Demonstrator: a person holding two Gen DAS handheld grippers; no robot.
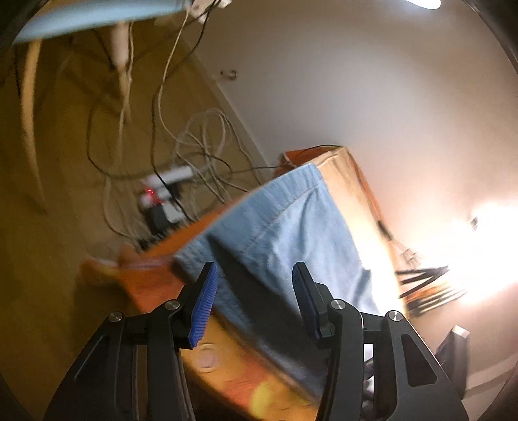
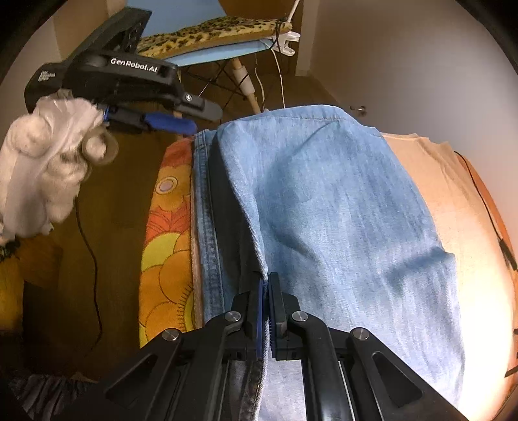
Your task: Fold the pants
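Light blue jeans (image 2: 323, 207) lie folded over on a surface covered by an orange flower-patterned cloth (image 2: 165, 246). My right gripper (image 2: 266, 278) is shut on a raised fold of the denim at the near left side. The darker seamed edge of a lower layer (image 2: 207, 226) runs along the left. In the left wrist view the jeans (image 1: 275, 226) reach away toward the far corner. My left gripper (image 1: 255, 272) hovers open above their near edge, with nothing between its blue pads. That left gripper (image 2: 191, 124) also shows at the upper left of the right wrist view, held by a hand in a fluffy white covering (image 2: 48, 155).
A beige cloth (image 2: 430, 181) lies under the jeans on the right. A chair with a leopard-print cushion (image 2: 220, 30) stands beyond the surface. Tangled cables and a power strip (image 1: 168, 176) lie on the wooden floor. Strong lamp glare (image 1: 485, 243) washes out the right side.
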